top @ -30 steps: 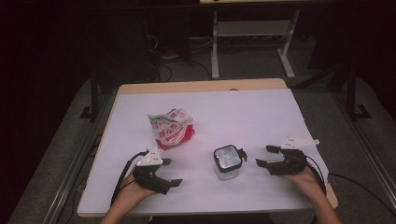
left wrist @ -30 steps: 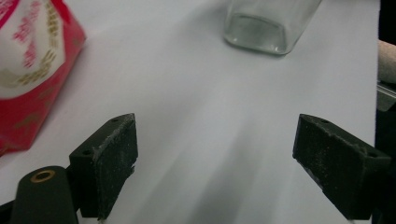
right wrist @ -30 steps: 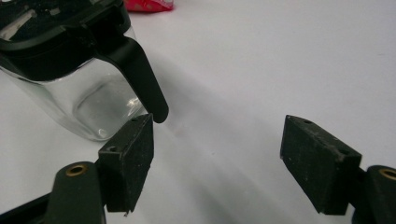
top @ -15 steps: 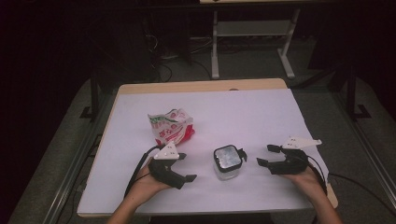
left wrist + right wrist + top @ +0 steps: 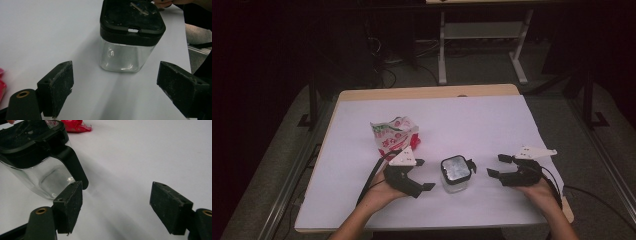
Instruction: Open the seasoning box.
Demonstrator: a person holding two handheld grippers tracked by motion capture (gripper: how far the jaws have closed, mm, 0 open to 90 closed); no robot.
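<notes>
The clear jar (image 5: 455,173) with its black lid stands near the bench's (image 5: 492,120) front edge. I've swung my left gripper (image 5: 420,174) in beside it, jaws spread and empty, lining up a grasp; my right gripper (image 5: 497,166) waits spread too.

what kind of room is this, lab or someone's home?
Likely a lab or recording room: a table under plain white sheeting, cables on the grey floor behind it, a bare metal bench frame, dark surroundings. Nothing homely besides a snack bag.
</notes>
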